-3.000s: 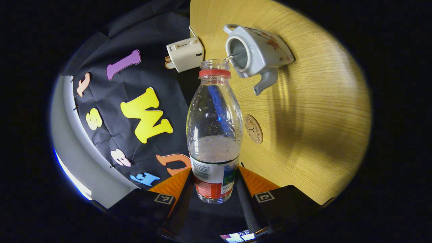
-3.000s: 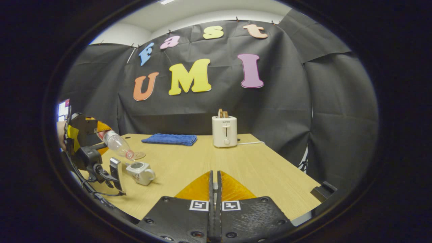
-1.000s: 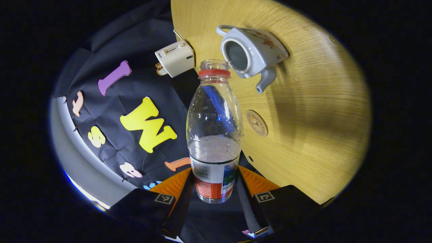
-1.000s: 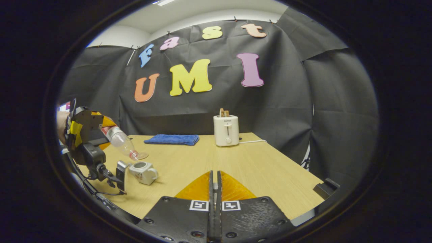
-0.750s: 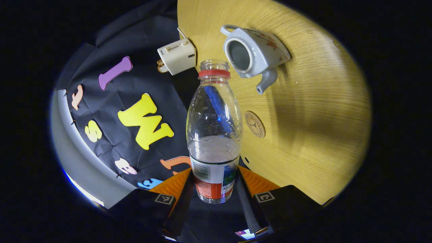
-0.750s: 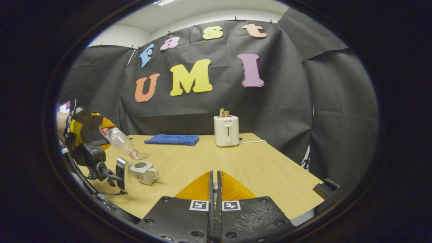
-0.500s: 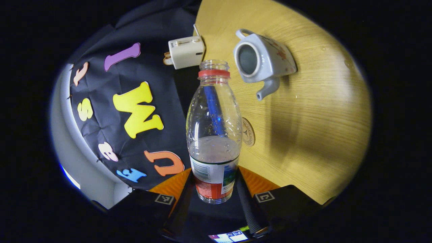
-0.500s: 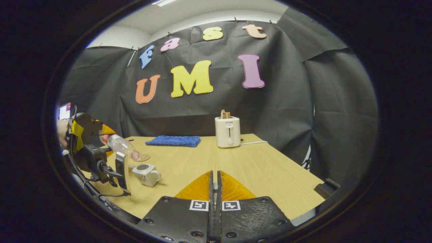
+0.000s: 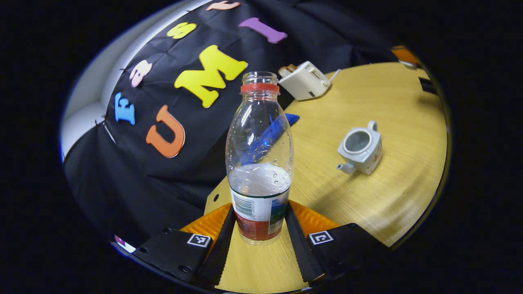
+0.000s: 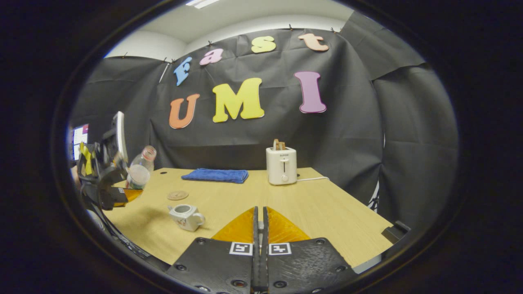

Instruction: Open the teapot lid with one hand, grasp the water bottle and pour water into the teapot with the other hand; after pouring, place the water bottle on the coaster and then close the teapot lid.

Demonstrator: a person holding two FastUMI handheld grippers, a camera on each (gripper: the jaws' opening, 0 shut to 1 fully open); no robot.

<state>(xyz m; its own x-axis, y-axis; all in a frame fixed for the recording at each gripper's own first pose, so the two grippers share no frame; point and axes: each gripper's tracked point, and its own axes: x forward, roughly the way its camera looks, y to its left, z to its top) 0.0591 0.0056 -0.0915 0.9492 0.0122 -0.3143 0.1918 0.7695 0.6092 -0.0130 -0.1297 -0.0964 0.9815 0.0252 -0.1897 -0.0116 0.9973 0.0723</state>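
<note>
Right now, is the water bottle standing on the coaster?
No: in the right gripper view the water bottle is held above the table in the left gripper, while the coaster lies bare.

I am holding my left gripper raised and tilted, its fingers pressing on the water bottle from both sides. My right gripper is pointing level ahead, fingers closed together.

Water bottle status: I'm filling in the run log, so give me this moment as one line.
left gripper: shut on water bottle, near upright | teapot: lid off | coaster: bare | right gripper: shut
</note>
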